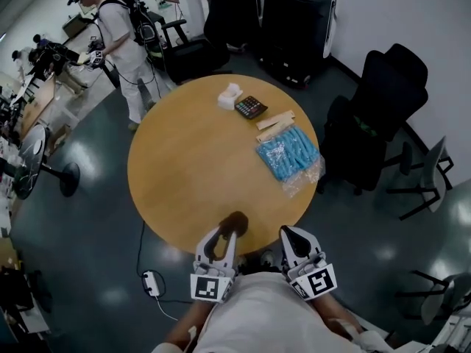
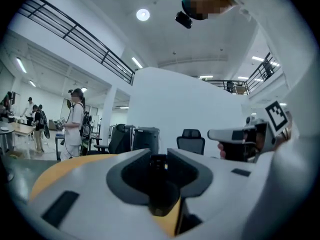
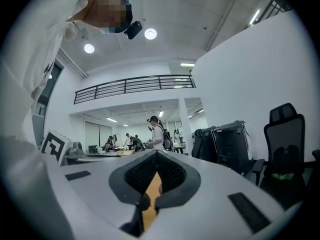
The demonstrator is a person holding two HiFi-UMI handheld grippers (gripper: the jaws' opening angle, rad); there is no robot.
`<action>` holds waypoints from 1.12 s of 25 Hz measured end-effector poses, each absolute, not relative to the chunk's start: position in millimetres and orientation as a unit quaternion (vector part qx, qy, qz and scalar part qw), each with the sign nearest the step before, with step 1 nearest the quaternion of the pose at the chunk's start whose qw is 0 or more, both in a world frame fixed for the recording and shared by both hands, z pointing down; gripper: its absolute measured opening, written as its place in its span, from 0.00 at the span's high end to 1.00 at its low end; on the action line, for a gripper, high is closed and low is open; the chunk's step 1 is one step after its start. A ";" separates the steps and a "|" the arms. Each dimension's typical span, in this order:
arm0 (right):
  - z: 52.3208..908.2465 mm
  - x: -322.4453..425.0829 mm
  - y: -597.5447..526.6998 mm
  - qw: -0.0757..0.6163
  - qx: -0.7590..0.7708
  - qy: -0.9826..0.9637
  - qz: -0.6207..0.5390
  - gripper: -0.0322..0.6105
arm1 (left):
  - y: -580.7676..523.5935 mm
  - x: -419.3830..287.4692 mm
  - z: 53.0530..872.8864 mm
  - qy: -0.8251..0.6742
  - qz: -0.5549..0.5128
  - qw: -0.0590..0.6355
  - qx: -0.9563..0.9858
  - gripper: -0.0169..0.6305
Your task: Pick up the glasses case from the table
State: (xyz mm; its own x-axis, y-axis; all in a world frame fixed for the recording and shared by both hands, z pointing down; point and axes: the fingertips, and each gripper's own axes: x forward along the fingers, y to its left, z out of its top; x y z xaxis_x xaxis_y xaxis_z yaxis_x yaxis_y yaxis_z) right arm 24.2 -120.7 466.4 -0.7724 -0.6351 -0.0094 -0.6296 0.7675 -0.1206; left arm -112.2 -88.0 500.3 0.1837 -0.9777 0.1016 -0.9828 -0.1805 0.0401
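Observation:
The glasses case point(image 1: 235, 223), dark brown and oblong, is off the table: my left gripper point(image 1: 224, 235) is shut on it, over the near edge of the round wooden table point(image 1: 191, 175). In the left gripper view the case point(image 2: 161, 196) is a dark mass wedged between the grey jaws of the left gripper point(image 2: 160, 159), which points about level across the room. My right gripper point(image 1: 292, 235) is beside it on the right, shut and empty. Its fingertips meet in the right gripper view point(image 3: 157, 154), and its body point(image 2: 235, 134) also shows in the left gripper view.
On the table's far right lie a white box point(image 1: 230, 96), a colour palette point(image 1: 251, 107), wooden strips point(image 1: 274, 123) and a blue packet point(image 1: 287, 153). Black office chairs point(image 1: 383, 116) stand to the right. A person point(image 1: 118, 35) stands at far left, a fan point(image 1: 33, 160) at left, a power strip point(image 1: 151, 282) on the floor.

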 end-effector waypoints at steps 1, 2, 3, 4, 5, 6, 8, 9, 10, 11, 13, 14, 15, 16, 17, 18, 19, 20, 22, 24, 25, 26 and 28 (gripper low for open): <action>465.6 22.3 -120.6 0.025 -0.334 0.941 -0.055 0.93 | -87.8 -113.1 492.4 -0.640 0.022 0.038 0.767 0.81; 465.1 20.7 -120.3 0.025 -0.332 0.941 -0.055 0.93 | -87.3 -114.3 487.1 -0.641 0.018 0.030 0.767 0.81; 464.6 19.5 -120.1 0.025 -0.330 0.942 -0.055 0.93 | -87.0 -115.4 483.2 -0.642 0.012 0.026 0.766 0.81; 464.4 18.6 -120.3 0.026 -0.329 0.942 -0.054 0.93 | -87.1 -116.2 480.4 -0.643 0.007 0.026 0.765 0.81; 464.4 17.9 -120.7 0.027 -0.329 0.942 -0.053 0.93 | -87.7 -116.6 478.6 -0.643 0.002 0.027 0.765 0.81; 464.6 17.5 -121.0 0.027 -0.329 0.942 -0.053 0.93 | -88.3 -116.8 477.9 -0.643 -0.002 0.030 0.765 0.81; 465.2 16.8 -120.3 0.026 -0.330 0.942 -0.053 0.93 | -88.1 -116.8 477.4 -0.643 -0.004 0.032 0.765 0.81; 465.2 16.3 -119.6 0.024 -0.330 0.942 -0.052 0.93 | -87.5 -116.4 477.1 -0.642 -0.003 0.029 0.766 0.81; 465.2 15.9 -119.0 0.021 -0.330 0.943 -0.050 0.93 | -86.9 -115.7 476.9 -0.641 0.000 0.026 0.767 0.81; 465.5 15.8 -118.8 0.019 -0.330 0.943 -0.047 0.93 | -86.7 -114.9 476.8 -0.639 0.001 0.023 0.769 0.81; 466.9 16.0 -118.5 0.014 -0.331 0.943 -0.043 0.93 | -87.1 -113.4 476.2 -0.638 0.001 0.020 0.770 0.81; 467.7 16.5 -118.4 0.013 -0.332 0.942 -0.043 0.93 | -87.5 -112.7 475.8 -0.637 0.000 0.020 0.770 0.81; 468.6 17.1 -118.4 0.013 -0.334 0.942 -0.045 0.93 | -88.0 -112.1 475.5 -0.637 -0.001 0.020 0.771 0.81; 469.6 17.8 -118.5 0.012 -0.335 0.941 -0.047 0.93 | -88.3 -111.5 475.2 -0.636 -0.003 0.021 0.771 0.81; 470.3 18.6 -118.7 0.012 -0.337 0.940 -0.050 0.93 | -88.3 -111.2 475.0 -0.636 -0.004 0.021 0.772 0.81; 470.9 19.4 -118.8 0.011 -0.339 0.939 -0.052 0.93 | -88.1 -110.9 474.7 -0.635 -0.004 0.021 0.772 0.81; 471.1 20.3 -118.8 0.010 -0.341 0.939 -0.052 0.93 | -88.0 -110.5 474.1 -0.635 -0.005 0.021 0.773 0.81; 471.2 21.1 -118.7 0.009 -0.343 0.938 -0.052 0.93 | -87.8 -110.0 473.3 -0.634 -0.005 0.019 0.773 0.81; 471.2 22.2 -118.7 0.008 -0.345 0.937 -0.052 0.93 | -87.7 -108.7 472.1 -0.632 -0.009 0.018 0.774 0.81; 471.7 22.3 -118.5 0.007 -0.345 0.937 -0.051 0.93 | -87.2 -106.9 472.3 -0.631 -0.010 0.024 0.775 0.81; 472.1 22.0 -118.2 0.006 -0.345 0.937 -0.051 0.93 | -86.8 -106.4 472.8 -0.630 -0.010 0.027 0.776 0.81; 472.4 21.6 -117.9 0.006 -0.345 0.937 -0.050 0.93 | -86.3 -106.6 473.8 -0.630 -0.009 0.026 0.776 0.81; 472.9 21.0 -117.4 0.007 -0.344 0.938 -0.049 0.93 | -85.9 -106.5 475.0 -0.630 -0.009 0.027 0.776 0.81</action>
